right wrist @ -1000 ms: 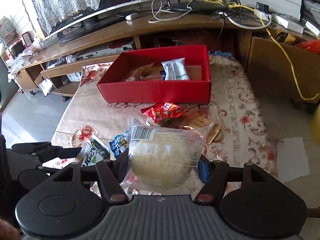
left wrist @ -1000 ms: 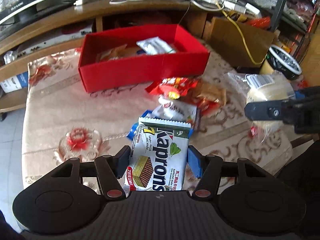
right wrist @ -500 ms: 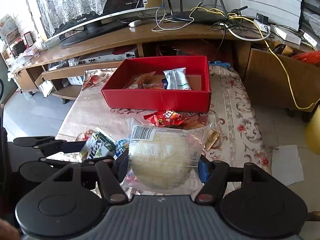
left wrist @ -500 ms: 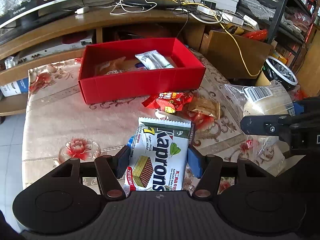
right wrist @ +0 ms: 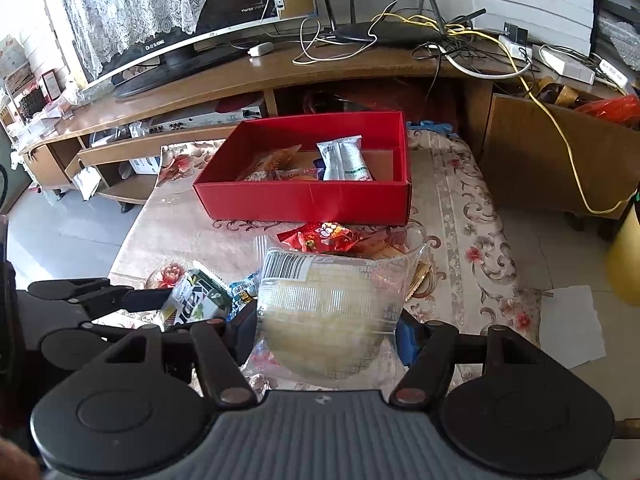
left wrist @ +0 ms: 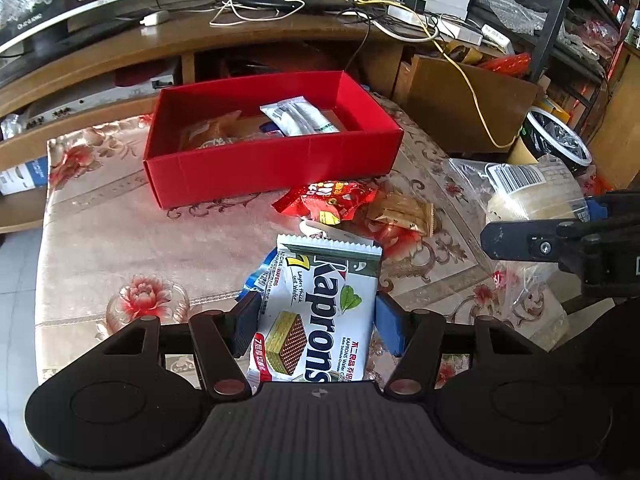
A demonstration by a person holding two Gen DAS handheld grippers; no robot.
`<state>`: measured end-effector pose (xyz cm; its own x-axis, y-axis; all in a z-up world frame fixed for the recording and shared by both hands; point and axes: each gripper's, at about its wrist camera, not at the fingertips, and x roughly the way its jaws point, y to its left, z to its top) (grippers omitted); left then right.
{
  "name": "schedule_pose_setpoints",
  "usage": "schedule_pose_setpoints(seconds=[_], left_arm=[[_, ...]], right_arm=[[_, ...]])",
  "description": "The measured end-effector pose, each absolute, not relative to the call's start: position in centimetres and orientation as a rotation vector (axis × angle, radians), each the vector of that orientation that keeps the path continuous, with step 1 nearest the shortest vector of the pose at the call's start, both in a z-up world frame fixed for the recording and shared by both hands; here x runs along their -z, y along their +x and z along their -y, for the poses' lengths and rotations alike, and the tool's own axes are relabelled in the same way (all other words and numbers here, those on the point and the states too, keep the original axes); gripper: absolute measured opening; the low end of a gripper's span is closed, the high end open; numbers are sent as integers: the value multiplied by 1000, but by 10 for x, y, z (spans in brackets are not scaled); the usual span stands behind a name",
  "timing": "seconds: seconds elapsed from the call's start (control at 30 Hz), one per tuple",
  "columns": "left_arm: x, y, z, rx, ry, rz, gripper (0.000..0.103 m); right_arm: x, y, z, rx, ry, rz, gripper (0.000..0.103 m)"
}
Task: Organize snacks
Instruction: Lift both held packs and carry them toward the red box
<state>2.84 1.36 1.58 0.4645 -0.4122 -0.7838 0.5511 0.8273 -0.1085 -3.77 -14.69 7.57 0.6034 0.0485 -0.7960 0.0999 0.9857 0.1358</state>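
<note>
My left gripper [left wrist: 316, 326] is shut on a white and green Kaprons wafer pack [left wrist: 320, 312], held above the table. My right gripper [right wrist: 324, 334] is shut on a clear bag with a pale round bread [right wrist: 320, 308] inside; that bag also shows at the right of the left wrist view [left wrist: 532, 196]. The wafer pack [right wrist: 200, 300] appears at the left of the right wrist view. A red open box [left wrist: 276, 164] stands beyond both on the floral tablecloth, with a white packet [left wrist: 298, 116] and an orange bag [left wrist: 208, 132] inside. Loose snacks lie before it: a red packet [left wrist: 332, 200] and a brown packet [left wrist: 404, 212].
A blue wrapper [left wrist: 260, 276] lies under the wafer pack. A wooden TV bench [right wrist: 280, 68] with a monitor, router and cables runs behind the table. A cardboard box [left wrist: 460, 100] and a dark bowl [left wrist: 556, 140] stand to the right. White paper [right wrist: 572, 324] lies on the floor.
Both grippers keep their packs. The views have lifted and drawn back slightly, so the red box and loose snacks sit lower and farther in the frames.
</note>
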Motion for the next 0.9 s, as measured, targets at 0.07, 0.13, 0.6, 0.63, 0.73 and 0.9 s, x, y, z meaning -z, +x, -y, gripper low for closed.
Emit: schedule_pose_setpoints(seconds=[0.07, 0.13, 0.6, 0.63, 0.73, 0.9], left_arm=[[-17, 28, -12, 599, 168, -906, 67], [-18, 27, -12, 600, 170, -901, 67], [-14, 30, -6, 567, 182, -921, 67], [-13, 30, -5, 564, 184, -923, 67], [-13, 32, -4, 559, 187, -927, 67], [-11, 33, -1, 555, 193, -927, 67]], right_arm=[[-76, -37, 147, 32, 175, -923, 67], [-74, -36, 147, 32, 178, -920, 67], [-54, -28, 158, 13, 244, -916, 67], [-52, -28, 159, 11, 245, -917, 67], [-47, -26, 160, 8, 252, -916, 67], [-41, -24, 164, 6, 269, -919, 67]])
